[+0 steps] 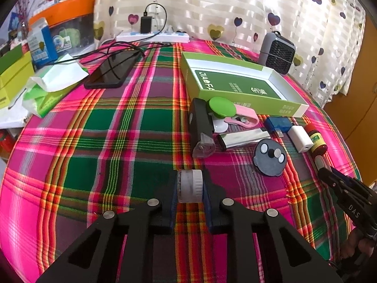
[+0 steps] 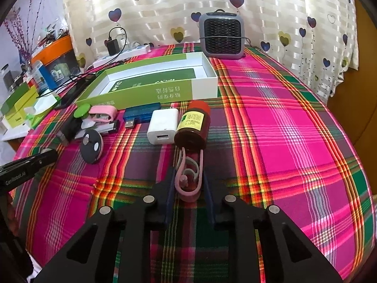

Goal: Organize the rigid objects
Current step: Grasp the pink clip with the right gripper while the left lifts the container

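My left gripper [image 1: 190, 186] is shut on a small white round cap-like object [image 1: 190, 185], low over the plaid cloth. My right gripper [image 2: 188, 181] is shut on a pink clip [image 2: 189, 176], just in front of a lying brown bottle [image 2: 193, 127] with a red cap. An open green box [image 1: 238, 87], also in the right wrist view [image 2: 150, 85], lies behind a row of small items: black device [image 1: 200, 127], green disc [image 1: 222, 106], silver lighter [image 1: 242, 138], grey round disc [image 1: 270, 158], blue USB hub [image 2: 141, 115], white charger [image 2: 162, 126].
A grey mini heater [image 2: 221, 35] stands at the back. A black phone [image 1: 110, 70] with cables, a power strip [image 1: 153, 37], tissue pack [image 1: 49, 87] and boxes [image 1: 14, 75] sit at the left. The round table's edge [image 2: 353, 155] drops off at the right.
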{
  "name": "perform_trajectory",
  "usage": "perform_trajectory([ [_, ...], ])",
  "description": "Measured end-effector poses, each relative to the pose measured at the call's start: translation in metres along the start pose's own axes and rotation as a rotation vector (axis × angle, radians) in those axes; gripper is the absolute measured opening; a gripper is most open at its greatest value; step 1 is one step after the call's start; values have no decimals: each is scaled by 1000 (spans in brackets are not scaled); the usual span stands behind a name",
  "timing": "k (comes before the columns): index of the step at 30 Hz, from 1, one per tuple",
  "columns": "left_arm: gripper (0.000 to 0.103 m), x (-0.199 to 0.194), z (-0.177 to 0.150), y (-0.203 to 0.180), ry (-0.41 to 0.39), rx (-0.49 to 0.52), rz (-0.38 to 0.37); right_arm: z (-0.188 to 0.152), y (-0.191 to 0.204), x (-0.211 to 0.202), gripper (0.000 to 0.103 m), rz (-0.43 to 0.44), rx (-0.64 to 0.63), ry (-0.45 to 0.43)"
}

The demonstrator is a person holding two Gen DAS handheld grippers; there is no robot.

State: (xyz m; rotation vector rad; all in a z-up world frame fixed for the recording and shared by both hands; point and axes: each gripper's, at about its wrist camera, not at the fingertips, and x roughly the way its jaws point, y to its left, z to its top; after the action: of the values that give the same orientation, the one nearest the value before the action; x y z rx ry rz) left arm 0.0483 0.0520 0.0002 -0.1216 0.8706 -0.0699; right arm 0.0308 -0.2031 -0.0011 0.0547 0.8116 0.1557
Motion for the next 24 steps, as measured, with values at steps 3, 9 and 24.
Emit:
perform_trajectory([
  [3,18,-1,-1,-1,0,2,-2,0,1,-3,24,5,-2,-9],
  [9,18,-9,3,-6,-11,11,-15,4,2,-12,24,11,-6,-35],
  [24,18,-16,58,-23,-57,71,-59,53,16,-21,24,108,-54,-84],
])
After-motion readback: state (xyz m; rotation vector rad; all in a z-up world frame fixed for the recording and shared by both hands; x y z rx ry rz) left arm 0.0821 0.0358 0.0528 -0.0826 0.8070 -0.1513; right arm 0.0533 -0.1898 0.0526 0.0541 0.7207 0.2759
